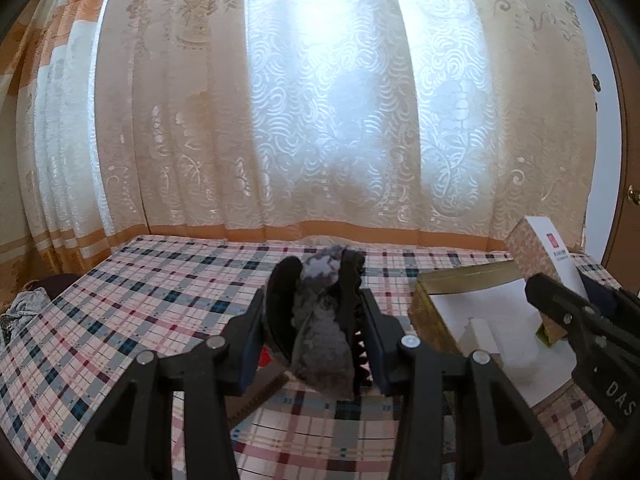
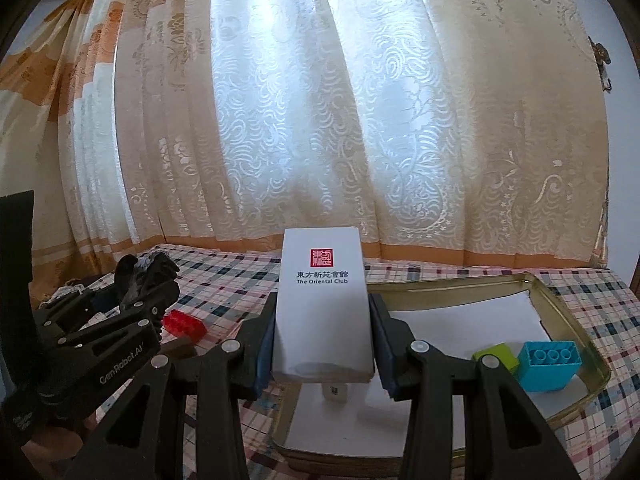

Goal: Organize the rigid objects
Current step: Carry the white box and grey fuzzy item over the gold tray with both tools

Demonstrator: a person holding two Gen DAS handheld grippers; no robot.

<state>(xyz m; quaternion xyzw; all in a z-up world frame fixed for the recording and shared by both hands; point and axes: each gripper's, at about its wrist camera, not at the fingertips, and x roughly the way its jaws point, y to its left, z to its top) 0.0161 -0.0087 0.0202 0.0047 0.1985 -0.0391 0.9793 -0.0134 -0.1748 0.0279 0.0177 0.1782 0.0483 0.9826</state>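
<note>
The right claw [image 2: 324,344] grips a white box [image 2: 323,300] above the tin tray [image 2: 576,320], which already holds two blocks [image 2: 548,364]. The left claw [image 1: 316,336] clamps a hair clip [image 1: 320,312]; a red block [image 2: 184,323] waits on the desk [image 1: 140,292].
</note>
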